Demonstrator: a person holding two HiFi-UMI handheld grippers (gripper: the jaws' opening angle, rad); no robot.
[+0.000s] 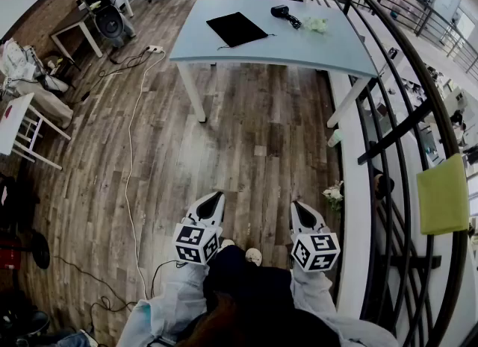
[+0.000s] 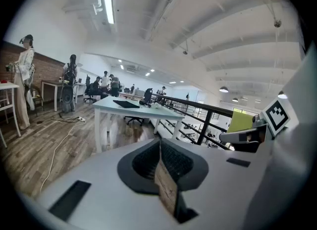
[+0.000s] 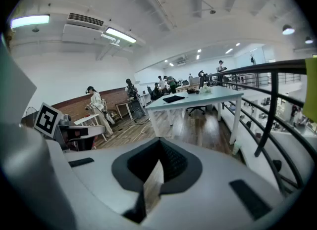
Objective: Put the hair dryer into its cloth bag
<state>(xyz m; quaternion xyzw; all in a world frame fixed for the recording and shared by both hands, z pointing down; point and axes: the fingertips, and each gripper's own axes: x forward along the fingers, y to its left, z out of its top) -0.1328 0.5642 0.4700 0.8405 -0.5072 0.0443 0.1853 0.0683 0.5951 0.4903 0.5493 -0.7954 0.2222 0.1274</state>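
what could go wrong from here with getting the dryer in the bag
1. The cloth bag lies flat on the table; its thin mouth may be hard to pinch open.
2. The hair dryer has a loose cord that could snag or drag the pale bundle next to it.
3. The white cable on the floor beside the way to the table could catch a foot.

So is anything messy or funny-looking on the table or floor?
Nothing is spilled or broken. On the table the cloth bag lies slanted to the edges, and a long white cable snakes loose across the wooden floor, where someone could trip.
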